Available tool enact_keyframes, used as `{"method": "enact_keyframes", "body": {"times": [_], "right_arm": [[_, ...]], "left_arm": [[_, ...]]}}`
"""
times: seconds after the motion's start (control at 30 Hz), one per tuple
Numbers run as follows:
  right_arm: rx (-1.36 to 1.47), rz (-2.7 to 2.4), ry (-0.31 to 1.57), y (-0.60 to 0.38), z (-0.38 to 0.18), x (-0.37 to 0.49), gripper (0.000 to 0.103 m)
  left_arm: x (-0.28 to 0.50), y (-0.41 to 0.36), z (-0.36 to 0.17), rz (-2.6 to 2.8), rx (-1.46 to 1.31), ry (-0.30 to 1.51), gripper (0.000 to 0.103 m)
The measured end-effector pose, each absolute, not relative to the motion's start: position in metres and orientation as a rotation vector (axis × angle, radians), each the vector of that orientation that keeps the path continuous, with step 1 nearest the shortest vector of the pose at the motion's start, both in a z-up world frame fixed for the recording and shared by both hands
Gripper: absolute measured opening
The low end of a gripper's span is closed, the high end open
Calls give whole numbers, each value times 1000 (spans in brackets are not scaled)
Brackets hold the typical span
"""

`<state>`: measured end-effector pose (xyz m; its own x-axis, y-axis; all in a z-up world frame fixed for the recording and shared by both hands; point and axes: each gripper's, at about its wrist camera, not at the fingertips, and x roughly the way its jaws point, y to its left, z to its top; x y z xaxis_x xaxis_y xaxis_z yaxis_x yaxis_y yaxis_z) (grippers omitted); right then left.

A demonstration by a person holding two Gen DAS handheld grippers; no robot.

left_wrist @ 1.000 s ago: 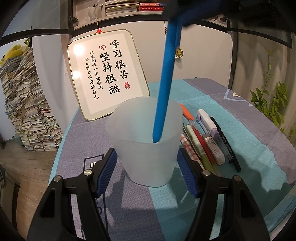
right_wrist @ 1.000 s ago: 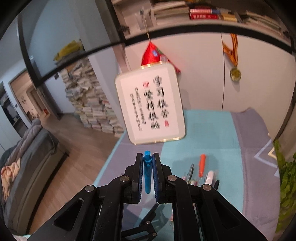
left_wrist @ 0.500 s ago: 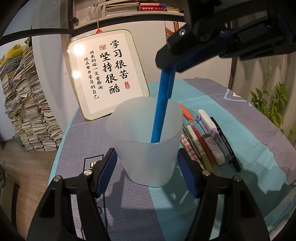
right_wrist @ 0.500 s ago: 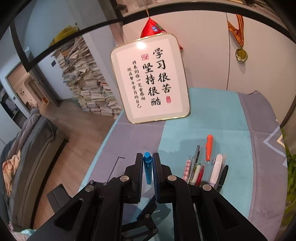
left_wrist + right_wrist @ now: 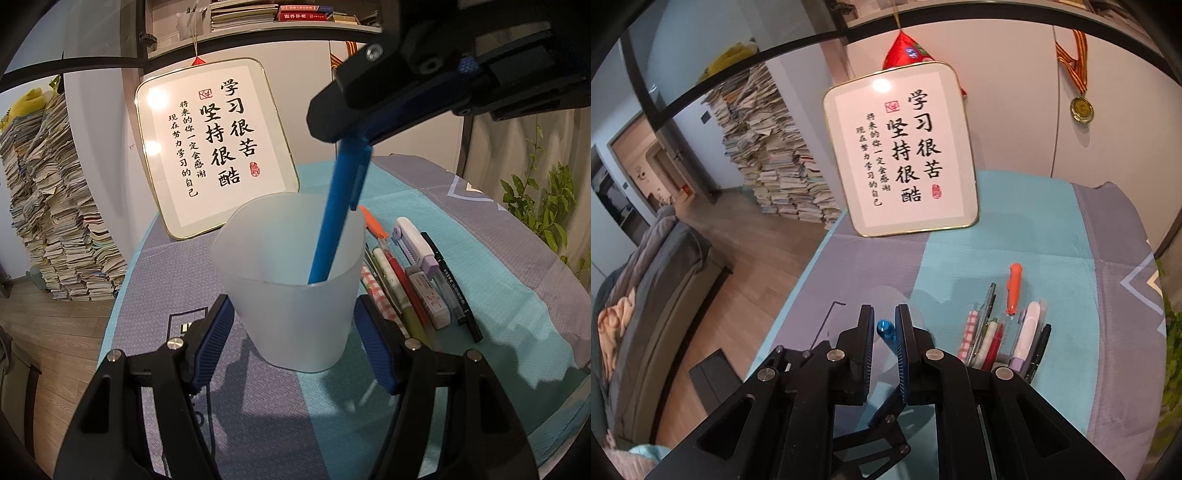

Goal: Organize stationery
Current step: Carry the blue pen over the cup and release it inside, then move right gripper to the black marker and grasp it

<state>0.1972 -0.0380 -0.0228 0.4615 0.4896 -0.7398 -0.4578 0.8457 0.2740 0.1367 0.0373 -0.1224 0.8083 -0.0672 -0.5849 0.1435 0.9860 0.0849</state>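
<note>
**Blue pen in cup, both grips engaged**

Framed sign [image 5: 216, 147] reads 学习很苦 坚持很酷. Left gripper [image 5: 293, 345] clenched on frosted cup [image 5: 291, 295], near the table's left edge. Right gripper [image 5: 884, 328] grasps blue pen [image 5: 334, 218], its tip inside the cup. Loose pens [image 5: 410, 280] lie just right of the cup.

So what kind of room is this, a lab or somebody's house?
Most likely a home, perhaps a study corner: a sofa, a huge pile of books on the wooden floor, and a medal hanging on the wall.
</note>
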Motion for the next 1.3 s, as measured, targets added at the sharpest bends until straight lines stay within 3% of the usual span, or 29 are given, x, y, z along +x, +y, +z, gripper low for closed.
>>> {"method": "enact_keyframes", "body": {"times": [0.37, 0.63, 0.7, 0.83, 1.3], "right_arm": [[0, 505, 812, -63, -6, 175, 11], [154, 329, 956, -132, -43, 194, 13], [174, 295, 995, -144, -55, 197, 15], [179, 259, 1073, -155, -80, 201, 39], [114, 209, 1219, -149, -132, 214, 40]], "left_arm": [[137, 38, -123, -111, 128, 621, 67], [137, 38, -123, -112, 128, 621, 67], [137, 38, -123, -112, 128, 621, 67], [136, 39, -122, -110, 128, 620, 68], [135, 42, -122, -105, 120, 624, 68]]}}
